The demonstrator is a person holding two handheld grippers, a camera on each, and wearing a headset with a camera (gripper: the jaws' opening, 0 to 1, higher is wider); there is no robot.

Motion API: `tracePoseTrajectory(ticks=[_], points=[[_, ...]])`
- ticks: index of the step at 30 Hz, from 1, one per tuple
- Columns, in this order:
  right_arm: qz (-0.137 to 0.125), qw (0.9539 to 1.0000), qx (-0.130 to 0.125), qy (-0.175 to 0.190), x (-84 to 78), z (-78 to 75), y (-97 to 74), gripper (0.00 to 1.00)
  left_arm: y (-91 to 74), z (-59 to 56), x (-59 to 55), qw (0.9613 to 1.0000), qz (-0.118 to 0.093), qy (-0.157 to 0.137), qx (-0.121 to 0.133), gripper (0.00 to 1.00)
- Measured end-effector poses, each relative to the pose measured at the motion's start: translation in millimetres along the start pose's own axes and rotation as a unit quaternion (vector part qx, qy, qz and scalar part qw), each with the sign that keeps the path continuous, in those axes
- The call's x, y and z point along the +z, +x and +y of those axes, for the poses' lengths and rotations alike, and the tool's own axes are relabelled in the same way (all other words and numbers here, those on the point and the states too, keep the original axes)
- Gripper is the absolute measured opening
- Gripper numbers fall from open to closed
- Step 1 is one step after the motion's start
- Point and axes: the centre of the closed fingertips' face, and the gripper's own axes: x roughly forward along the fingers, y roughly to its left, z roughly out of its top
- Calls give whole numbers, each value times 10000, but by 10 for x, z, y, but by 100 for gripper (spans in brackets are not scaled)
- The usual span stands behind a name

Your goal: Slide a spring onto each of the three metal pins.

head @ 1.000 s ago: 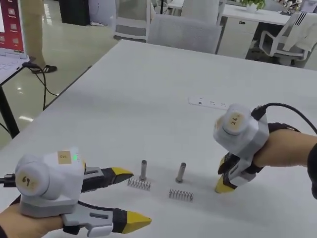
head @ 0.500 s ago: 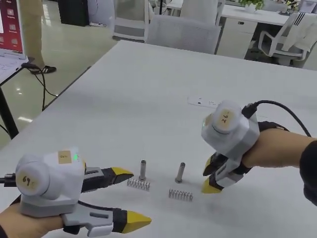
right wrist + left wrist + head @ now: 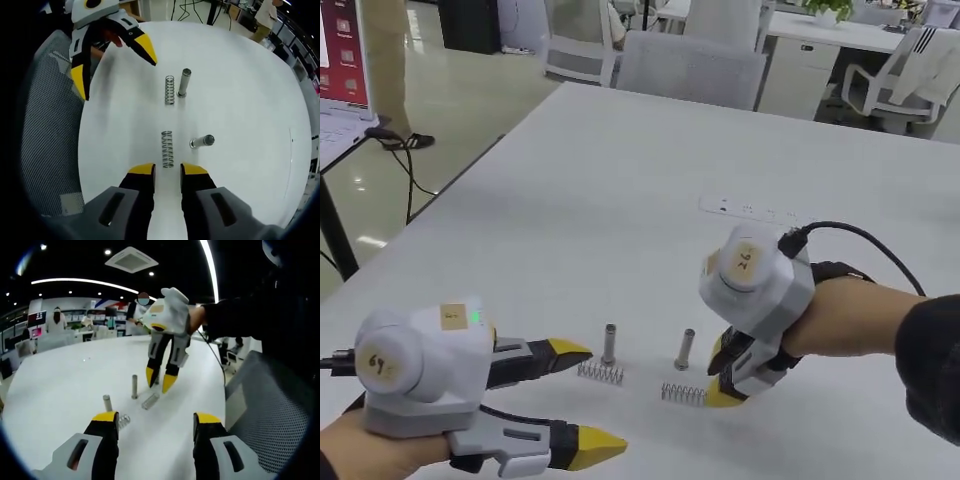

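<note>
Two short metal pins (image 3: pixel 610 343) (image 3: pixel 686 348) stand upright on the white table (image 3: pixel 620 200). A loose spring (image 3: pixel 600 372) lies by the left pin, and another spring (image 3: pixel 683 393) lies in front of the right pin. My right gripper (image 3: pixel 718 388) points down at the right spring's end, open by a narrow gap. In the right gripper view that spring (image 3: pixel 167 148) lies straight ahead, its near end just at the yellow tips (image 3: pixel 167 170), with a pin (image 3: pixel 202 141) beside it. My left gripper (image 3: pixel 585 397) rests at the near left, wide open and holding nothing; its fingertips (image 3: pixel 105 416) frame the pins.
A white power strip (image 3: pixel 750 210) lies on the table beyond the pins. Grey chairs (image 3: pixel 690 65) stand at the table's far edge. A laptop (image 3: pixel 340 60) sits on a stand to the left, with cables on the floor.
My right gripper has moved left and down, from beside the right pin to the end of the right spring. The left gripper, pins and springs have stayed put.
</note>
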Motion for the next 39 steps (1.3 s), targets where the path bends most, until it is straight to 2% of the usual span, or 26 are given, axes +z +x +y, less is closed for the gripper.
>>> tracePoseTrajectory(ticks=[22,27,39], points=[[239,9994,-40,-263,-26,9,214,11,7,-17,-2,10000,3,-48,-42,52],[260,9992,-39,-297,-18,10,211,8,2,-27,11,10000,-6,-52,-62,51],[202,9995,-9,-257,-18,55,157,7,13,-57,15,9999,58,-5,-152,49]])
